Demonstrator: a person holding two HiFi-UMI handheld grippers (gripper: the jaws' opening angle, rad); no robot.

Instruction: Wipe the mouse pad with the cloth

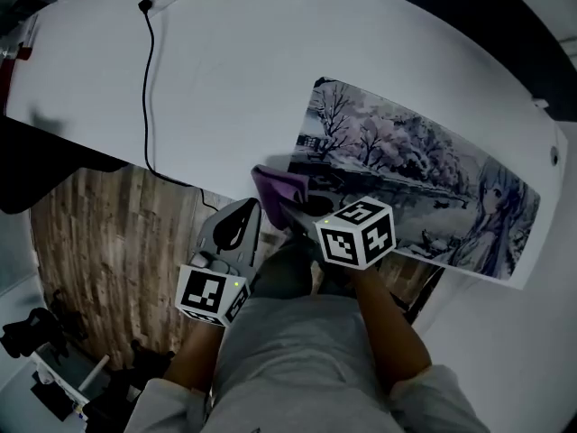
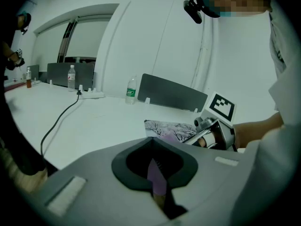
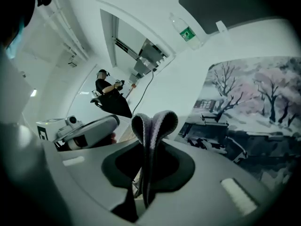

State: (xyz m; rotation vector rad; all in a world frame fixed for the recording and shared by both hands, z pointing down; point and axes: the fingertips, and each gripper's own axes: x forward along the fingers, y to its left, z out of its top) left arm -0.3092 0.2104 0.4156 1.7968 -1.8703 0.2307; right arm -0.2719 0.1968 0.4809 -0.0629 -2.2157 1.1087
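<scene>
A folded cloth is pinched in the closed jaws of the right gripper, the mouse pad spread ahead to its right.

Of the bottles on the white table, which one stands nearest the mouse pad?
The green-labelled bottle, beside the dark panel behind the mouse pad. The other bottles stand far off, at the left gripper view's left.

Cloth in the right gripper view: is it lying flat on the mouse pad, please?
No, the right gripper holds the cloth folded between its jaws.
</scene>
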